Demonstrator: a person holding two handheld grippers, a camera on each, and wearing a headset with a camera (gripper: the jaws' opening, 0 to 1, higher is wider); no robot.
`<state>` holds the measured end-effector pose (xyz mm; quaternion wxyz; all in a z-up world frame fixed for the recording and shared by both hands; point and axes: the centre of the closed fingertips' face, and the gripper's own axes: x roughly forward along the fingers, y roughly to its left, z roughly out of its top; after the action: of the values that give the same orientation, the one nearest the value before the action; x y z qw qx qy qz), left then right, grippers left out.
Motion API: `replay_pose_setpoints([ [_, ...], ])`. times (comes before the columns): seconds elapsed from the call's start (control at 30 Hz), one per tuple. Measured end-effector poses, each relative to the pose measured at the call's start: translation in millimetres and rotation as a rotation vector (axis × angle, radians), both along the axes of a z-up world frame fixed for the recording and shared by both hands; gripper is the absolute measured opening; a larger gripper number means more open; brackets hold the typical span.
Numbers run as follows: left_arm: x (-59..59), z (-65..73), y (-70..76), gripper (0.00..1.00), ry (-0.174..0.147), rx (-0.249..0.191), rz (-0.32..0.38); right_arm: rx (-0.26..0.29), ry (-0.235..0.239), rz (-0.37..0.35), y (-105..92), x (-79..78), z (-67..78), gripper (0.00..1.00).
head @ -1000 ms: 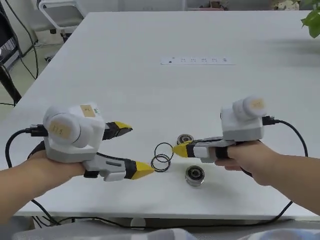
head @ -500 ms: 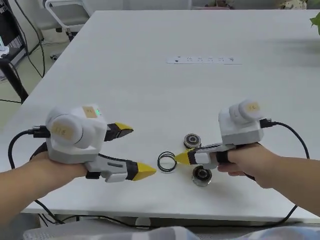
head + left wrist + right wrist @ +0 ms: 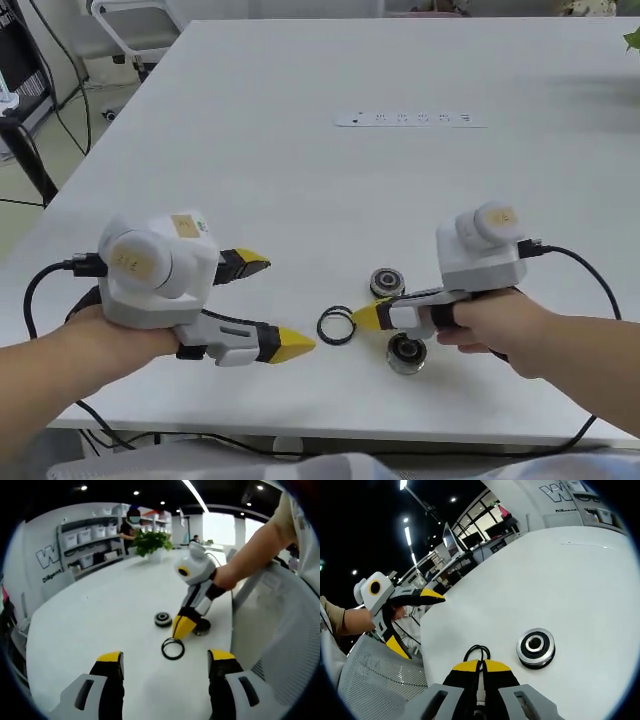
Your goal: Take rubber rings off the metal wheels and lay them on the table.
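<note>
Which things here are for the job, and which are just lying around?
For the job: rubber rings, far metal wheel, near metal wheel, left claw, right claw.
Just lying about: power strip, potted plant.

White table, wall shelves, potted plant, ceiling spotlights

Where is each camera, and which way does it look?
Head view: on the person's head, facing forward and down at the table; both arms, left tool and right tool show.
Left gripper view: on the left tool, facing along its open jaws toward the rubber rings, the right tool and its arm.
Right gripper view: on the right tool, facing along its shut jaws, past a metal wheel, toward the left tool.
Shared: both gripper views see the rubber rings.
</note>
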<state>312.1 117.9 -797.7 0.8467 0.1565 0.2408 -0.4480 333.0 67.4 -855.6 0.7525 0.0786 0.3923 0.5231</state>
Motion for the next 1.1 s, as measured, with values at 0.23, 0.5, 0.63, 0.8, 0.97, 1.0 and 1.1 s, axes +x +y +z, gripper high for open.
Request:
replay_pose_setpoints([
  [0.23,0.1,-1.4,-0.3,0.69,0.007,0.006,-0.004,0.004,-0.017,-0.006,-2.4,3.6,1.8,0.06],
  [0.5,5.3,-0.1,-6.3,0.69,0.01,0.005,-0.012,0.043,-0.065,-0.014,-10.5,7.6,15.5,0.15],
  [0.63,10.1,1.4,-11.4,0.68,0.008,-0.001,-0.021,0.046,-0.111,-0.007,-15.0,8.7,25.2,0.19],
  [0.8,15.6,2.0,-17.1,0.67,0.01,-0.006,-0.029,0.031,-0.155,-0.007,-24.7,12.5,28.9,0.24],
  [0.97,22.6,2.1,-23.1,0.66,0.009,-0.011,-0.03,0.01,-0.19,-0.011,-35.1,14.9,31.4,0.31],
  [1.0,24.4,2.1,-24.6,0.66,0.009,-0.014,-0.028,-0.003,-0.205,-0.011,-38.3,16.5,30.8,0.33],
  [1.1,27.5,1.2,-28.0,0.66,0.016,-0.017,-0.029,-0.014,-0.225,-0.004,-42.8,15.5,33.0,0.34],
])
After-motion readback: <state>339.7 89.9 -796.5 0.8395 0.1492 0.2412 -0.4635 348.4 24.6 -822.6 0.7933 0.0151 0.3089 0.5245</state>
